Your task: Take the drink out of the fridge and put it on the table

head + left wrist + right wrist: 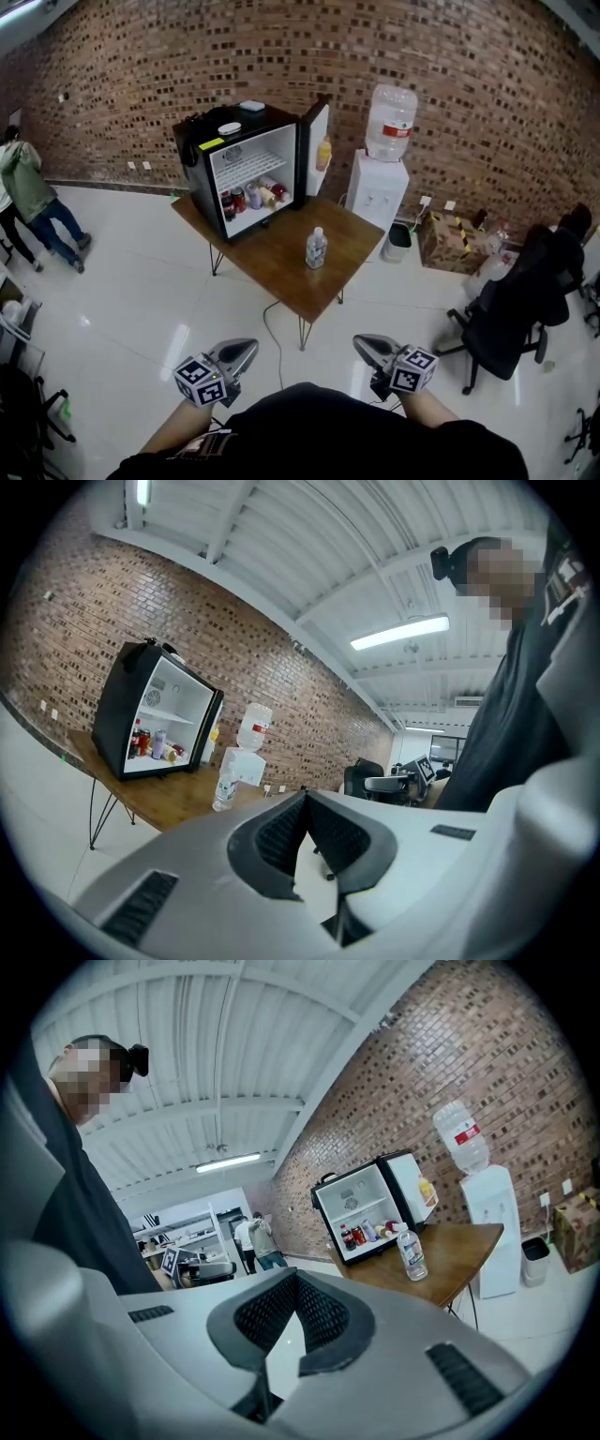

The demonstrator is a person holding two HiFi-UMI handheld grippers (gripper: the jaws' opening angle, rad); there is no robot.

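Observation:
A clear drink bottle (317, 247) with a white cap stands upright near the middle of the wooden table (281, 267). Behind it the black mini fridge (246, 169) has its door (317, 148) swung open, with several cans and bottles (253, 198) on its lower shelf and an orange bottle (323, 153) in the door. Both grippers hang low in front of the person, far from the table. My left gripper (246, 348) and my right gripper (364, 342) are shut with nothing in them. The bottle (225, 787) (410, 1252) and the fridge (150, 724) (364, 1208) show small in both gripper views.
A white water dispenser (382, 183) with its jug stands right of the table, a small bin (397, 241) beside it. A black office chair (514, 302) is at the right. A person (28, 200) walks at the far left. Glossy white floor lies between me and the table.

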